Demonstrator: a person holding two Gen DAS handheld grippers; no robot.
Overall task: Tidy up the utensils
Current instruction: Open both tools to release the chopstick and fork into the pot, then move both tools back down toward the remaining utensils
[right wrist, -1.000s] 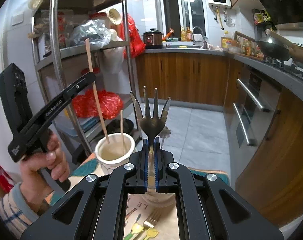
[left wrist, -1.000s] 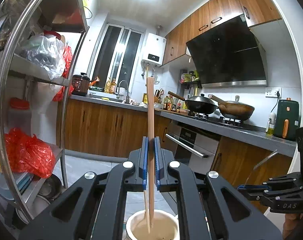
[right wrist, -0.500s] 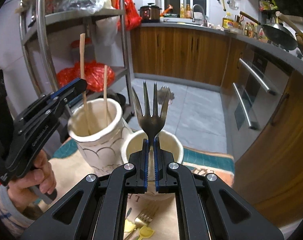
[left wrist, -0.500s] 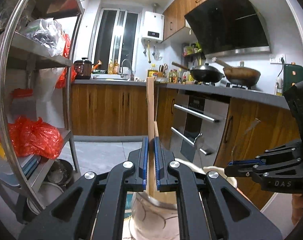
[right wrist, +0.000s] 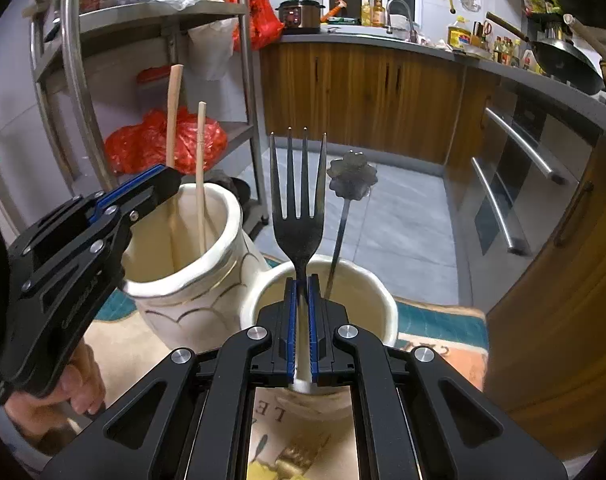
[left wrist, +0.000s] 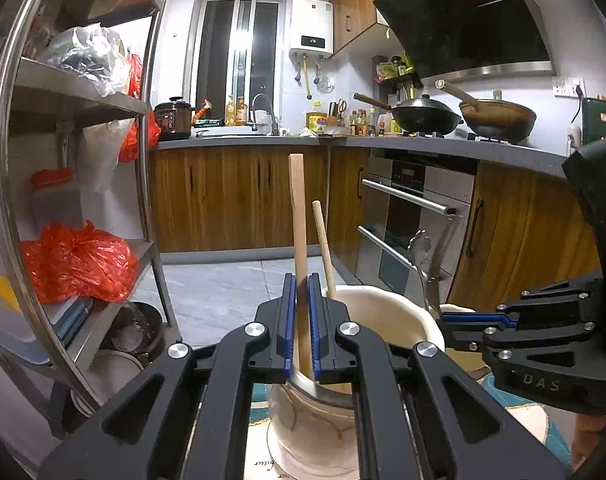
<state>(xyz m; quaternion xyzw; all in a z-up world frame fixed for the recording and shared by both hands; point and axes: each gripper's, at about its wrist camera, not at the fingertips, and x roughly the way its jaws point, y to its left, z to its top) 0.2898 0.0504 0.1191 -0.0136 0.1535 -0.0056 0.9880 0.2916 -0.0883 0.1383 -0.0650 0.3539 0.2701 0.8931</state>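
My left gripper [left wrist: 302, 292] is shut on a wooden chopstick [left wrist: 298, 220] whose lower end is inside the tall cream ceramic jar [left wrist: 387, 312]. A second chopstick [left wrist: 323, 244] leans in the same jar. In the right wrist view the jar [right wrist: 191, 276] stands left, with the left gripper [right wrist: 159, 184] over its rim. My right gripper [right wrist: 302, 292] is shut on a dark metal fork [right wrist: 299, 200], tines up, its handle down in the shorter cream cup [right wrist: 367, 296]. A flower-topped metal utensil [right wrist: 351, 184] stands in that cup.
Both vessels stand on a patterned mat [right wrist: 435, 320] with teal border. A steel shelf rack [left wrist: 63, 184] with red bags is at the left. Wooden cabinets and an oven [left wrist: 407, 220] lie behind, beyond the tiled floor.
Both grippers have dropped lower. The chopstick has gone deeper into the tall jar and the fork's handle has gone into the shorter cup.
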